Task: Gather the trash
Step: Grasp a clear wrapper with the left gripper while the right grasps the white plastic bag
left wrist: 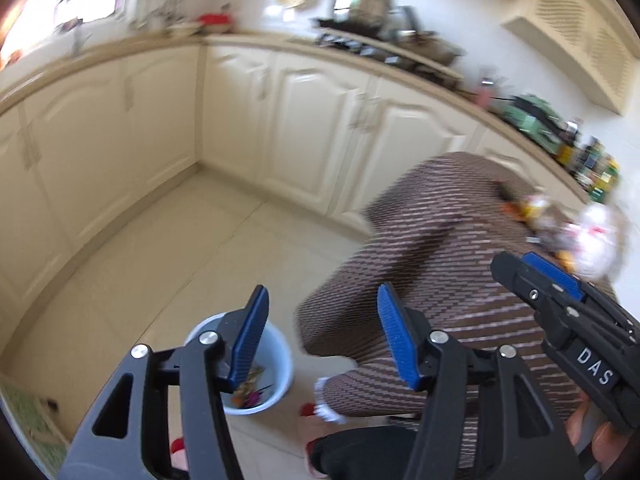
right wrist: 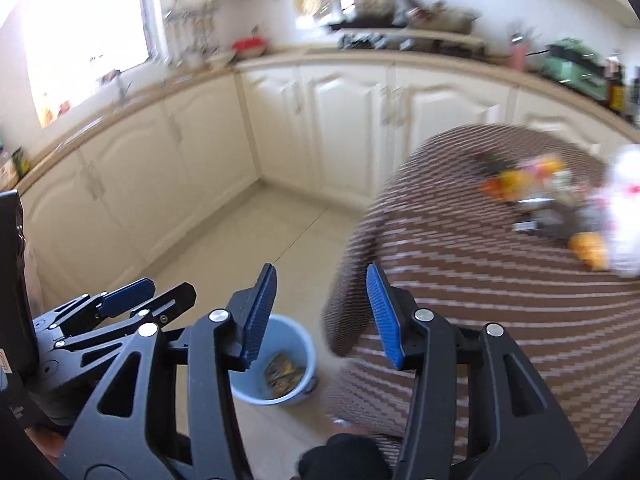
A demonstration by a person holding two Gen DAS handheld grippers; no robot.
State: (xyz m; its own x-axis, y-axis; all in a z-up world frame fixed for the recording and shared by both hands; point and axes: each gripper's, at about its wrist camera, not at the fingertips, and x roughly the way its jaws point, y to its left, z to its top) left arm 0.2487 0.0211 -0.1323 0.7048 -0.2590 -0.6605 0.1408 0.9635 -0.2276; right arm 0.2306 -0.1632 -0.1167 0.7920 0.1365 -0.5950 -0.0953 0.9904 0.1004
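I have both grippers up over the kitchen floor, and both are released with nothing between the blue pads: the left gripper (left wrist: pixel 322 336) and the right gripper (right wrist: pixel 322 314) each show bare floor through the gap. The pale blue round plastic bucket (right wrist: pixel 298 342) stands on the cream tiles beside the draped table and already holds some scraps. The trash I am after lies on the round table with the brown-and-white woven cloth (right wrist: pixel 460 248), well away from both grippers toward its far right side: orange peel pieces (right wrist: pixel 588 250), a crumpled white plastic bag (right wrist: pixel 624 208) and a blurred mix of wrappers between them. The pictures are smeared, so I cannot sort that pile further. To do this well, I judge I should first steady the view, go for one loose piece at the pile's near edge, set the pads either side of it, and clamp before lifting, so nothing scatters onto the cloth.
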